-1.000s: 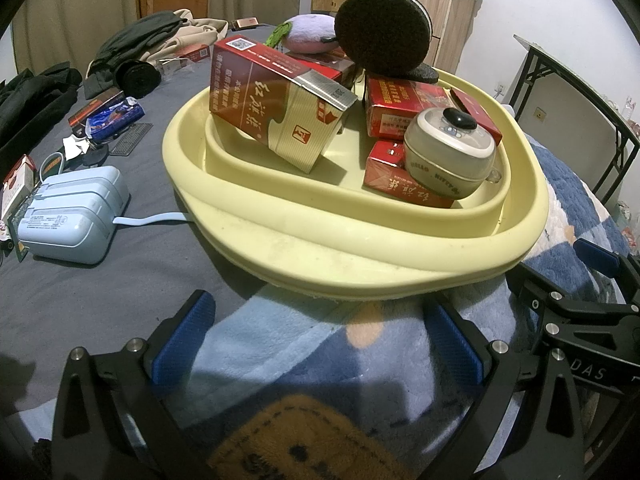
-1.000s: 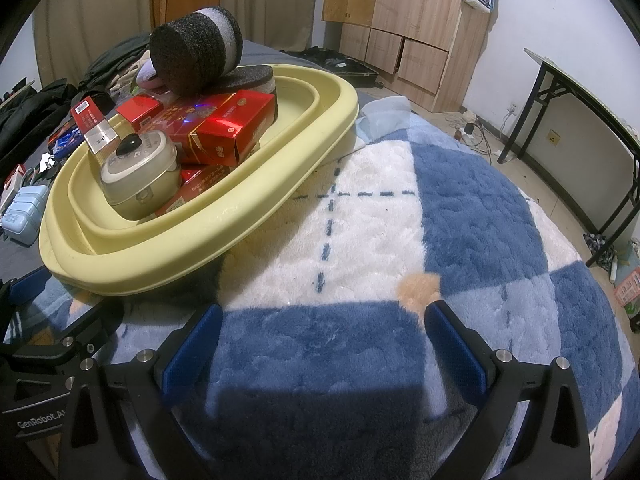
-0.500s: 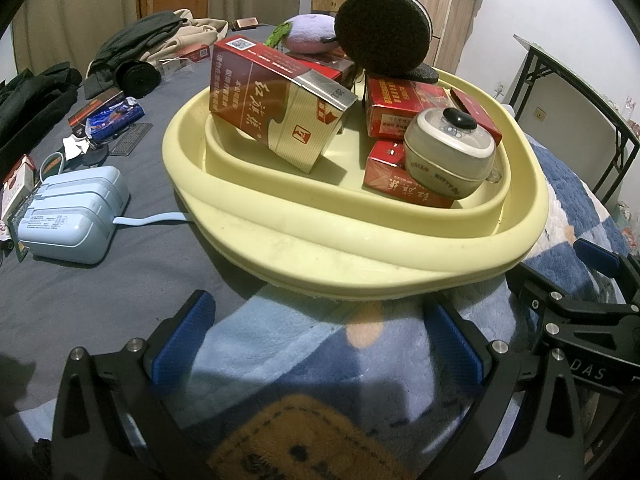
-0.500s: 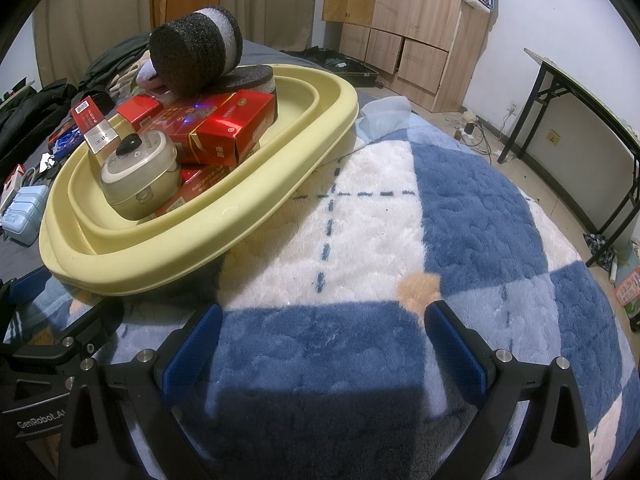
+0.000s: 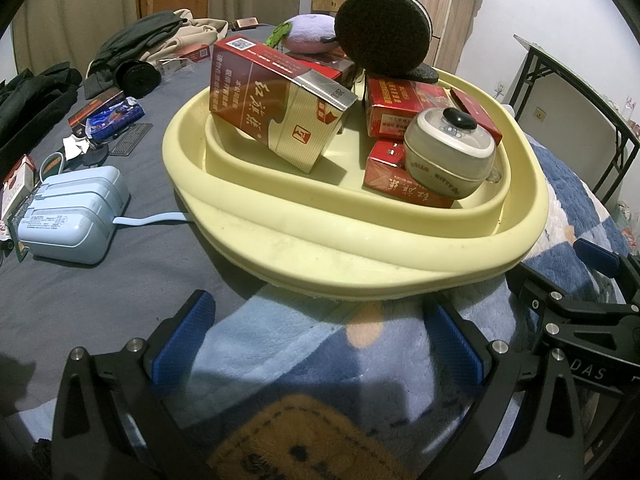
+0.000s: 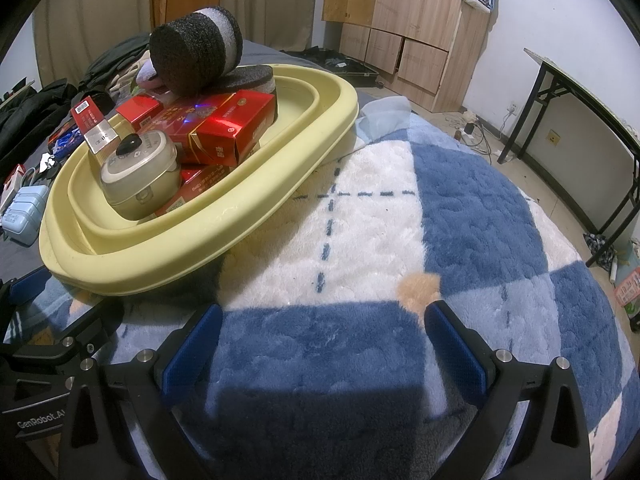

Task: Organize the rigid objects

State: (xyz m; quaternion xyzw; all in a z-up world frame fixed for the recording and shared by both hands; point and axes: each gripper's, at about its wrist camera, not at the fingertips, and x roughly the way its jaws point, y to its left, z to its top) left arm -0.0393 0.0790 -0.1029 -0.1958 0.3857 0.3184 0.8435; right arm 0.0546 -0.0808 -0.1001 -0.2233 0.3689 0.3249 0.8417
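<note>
Left claw (image 5: 316,338) and right claw (image 6: 320,340), both spread wide and holding nothing, hover low over the checked blanket (image 6: 460,208) at the near edge of the yellow basin (image 5: 360,248). The basin rests partly on the blanket and partly on the grey bed sheet (image 5: 100,288), so it sits slightly tilted. Inside it: a large red carton (image 5: 256,96) leaning on its corner, several smaller red boxes (image 5: 404,106), a small cream pot with a black knob (image 5: 448,156) perched on one flat box, and a dark foam roll (image 6: 196,54) balanced on top. Still outside, well to the left on the sheet: a pale blue charger (image 5: 68,216) with its cable running under the basin's rim, and a few small packets (image 5: 112,114).

Probable step: fetching a remaining loose item. Advice: send the left claw, as it is nearer; grip the charger across its short width, lift clear of the rim, and mind the cable. Set it in the open floor of the basin, away from the leaning carton and the roll, which look easily toppled.
</note>
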